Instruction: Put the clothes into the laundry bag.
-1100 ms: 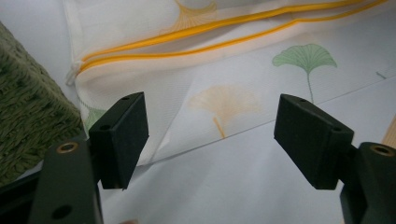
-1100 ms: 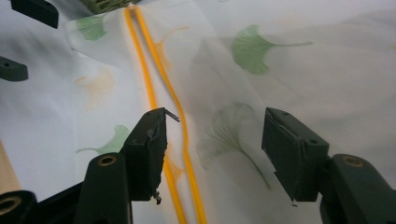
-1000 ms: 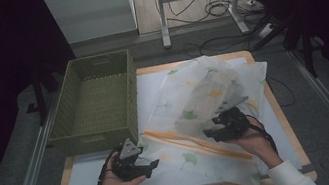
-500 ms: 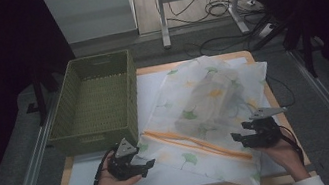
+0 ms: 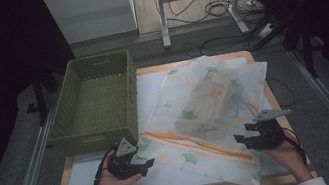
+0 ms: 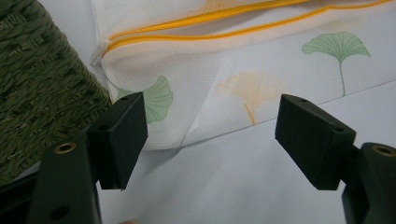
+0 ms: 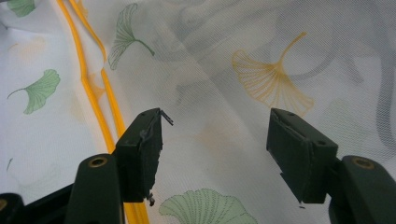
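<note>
We are working on a white mesh laundry bag (image 5: 206, 111) printed with green and yellow leaves, which is lying spread across the white mat (image 5: 85, 174) on the wooden table (image 5: 65, 175), its far end bulging over something folded inside. Its orange zipper (image 5: 196, 143) is running slantwise across the near half, and we judge the bag is laid flat like this so both of us, left and right, can reach its near edge and the zipper line. The green woven basket (image 5: 95, 101) is standing just beside the bag's left side, open and with nothing in it, probably waiting to take the bag.

We are holding the left gripper (image 5: 136, 165) at the bag's near left corner, close to the basket. In the left gripper view its jaws are standing wide apart with nothing between them, and the corner of the bag (image 6: 187, 93) and the zipper end (image 6: 105, 46) are lying just beyond the pads (image 6: 123, 135).

We are keeping the right gripper (image 5: 244, 139) at the bag's near right side. In the right gripper view (image 7: 212, 144) its jaws are spread just as wide over the mesh (image 7: 224, 74), hovering close above it and pinching nothing; the zipper (image 7: 93, 98) is passing just left of the left pad.
</note>
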The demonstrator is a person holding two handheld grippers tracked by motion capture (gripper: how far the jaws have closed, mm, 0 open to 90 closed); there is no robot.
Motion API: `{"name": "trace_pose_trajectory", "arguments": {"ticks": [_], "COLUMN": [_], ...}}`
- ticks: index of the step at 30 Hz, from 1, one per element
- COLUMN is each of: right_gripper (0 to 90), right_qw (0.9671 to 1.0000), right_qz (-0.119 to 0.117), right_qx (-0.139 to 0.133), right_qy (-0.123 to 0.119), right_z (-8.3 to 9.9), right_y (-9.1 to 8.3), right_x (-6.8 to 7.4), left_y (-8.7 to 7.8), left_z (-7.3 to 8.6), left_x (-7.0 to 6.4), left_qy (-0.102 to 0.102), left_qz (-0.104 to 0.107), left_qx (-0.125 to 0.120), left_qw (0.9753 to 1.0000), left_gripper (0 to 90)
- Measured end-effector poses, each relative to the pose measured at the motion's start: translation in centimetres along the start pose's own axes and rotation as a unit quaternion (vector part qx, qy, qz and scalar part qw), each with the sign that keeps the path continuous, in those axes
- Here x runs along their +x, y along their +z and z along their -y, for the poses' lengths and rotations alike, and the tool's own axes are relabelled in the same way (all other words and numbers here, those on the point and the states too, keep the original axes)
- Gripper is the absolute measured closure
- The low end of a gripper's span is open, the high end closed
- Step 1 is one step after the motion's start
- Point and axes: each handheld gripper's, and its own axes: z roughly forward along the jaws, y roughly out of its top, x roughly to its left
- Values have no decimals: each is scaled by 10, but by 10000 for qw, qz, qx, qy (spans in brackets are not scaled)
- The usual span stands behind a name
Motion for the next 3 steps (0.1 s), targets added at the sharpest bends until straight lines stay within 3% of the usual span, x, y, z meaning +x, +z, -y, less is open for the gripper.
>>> {"name": "trace_pose_trajectory", "arguments": {"ticks": [3], "right_gripper": [338], "right_qw": [10000], "right_qz": [21], "right_qx": [4], "right_qy": [-19], "right_z": [0], "right_y": [1], "right_x": [-1], "left_y": [0], "left_z": [0], "left_x": [1], "left_qy": [2], "left_qz": [-9], "left_qx": [-8], "left_qw": [10000], "left_gripper": [247]}}
